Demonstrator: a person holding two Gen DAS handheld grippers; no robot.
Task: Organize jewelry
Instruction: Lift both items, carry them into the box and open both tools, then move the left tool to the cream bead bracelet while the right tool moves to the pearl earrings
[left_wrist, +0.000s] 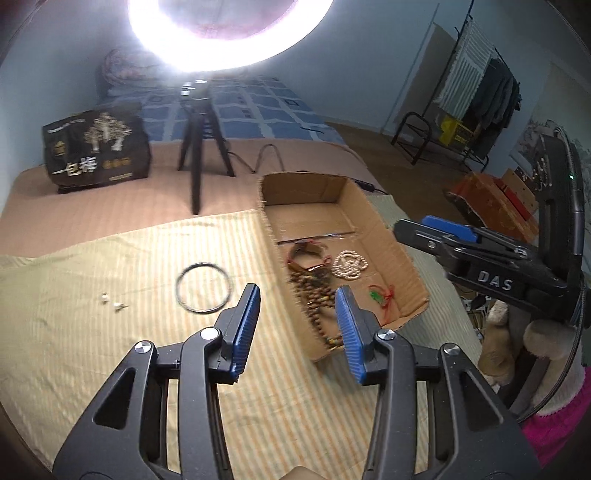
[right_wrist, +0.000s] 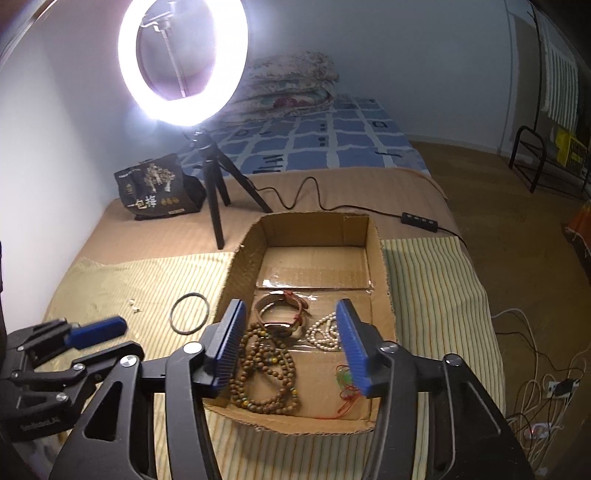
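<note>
An open cardboard box (right_wrist: 380, 258) (left_wrist: 402, 254) lies on a striped cloth (left_wrist: 110, 314). It holds a brown bead necklace (right_wrist: 266, 373) (left_wrist: 314, 295), a watch with bracelets (right_wrist: 280, 314), a pearl strand (right_wrist: 325, 332) (left_wrist: 349, 264) and a green charm on red cord (right_wrist: 345, 380) (left_wrist: 380, 297). A black ring bangle (left_wrist: 204, 288) (right_wrist: 189, 314) and small pale earrings (left_wrist: 112, 301) (right_wrist: 133, 305) lie on the cloth left of the box. My left gripper (left_wrist: 297, 295) is open and empty, above the box's near left wall. My right gripper (right_wrist: 290, 310) is open and empty, over the box.
A ring light on a black tripod (right_wrist: 218, 192) (left_wrist: 199, 147) stands behind the cloth, its cable and switch (right_wrist: 419, 218) trailing right. A dark printed bag (left_wrist: 96, 147) sits at the back left. Folded quilts (right_wrist: 291, 85) lie on the bed. Cables (right_wrist: 535, 387) lie on the floor.
</note>
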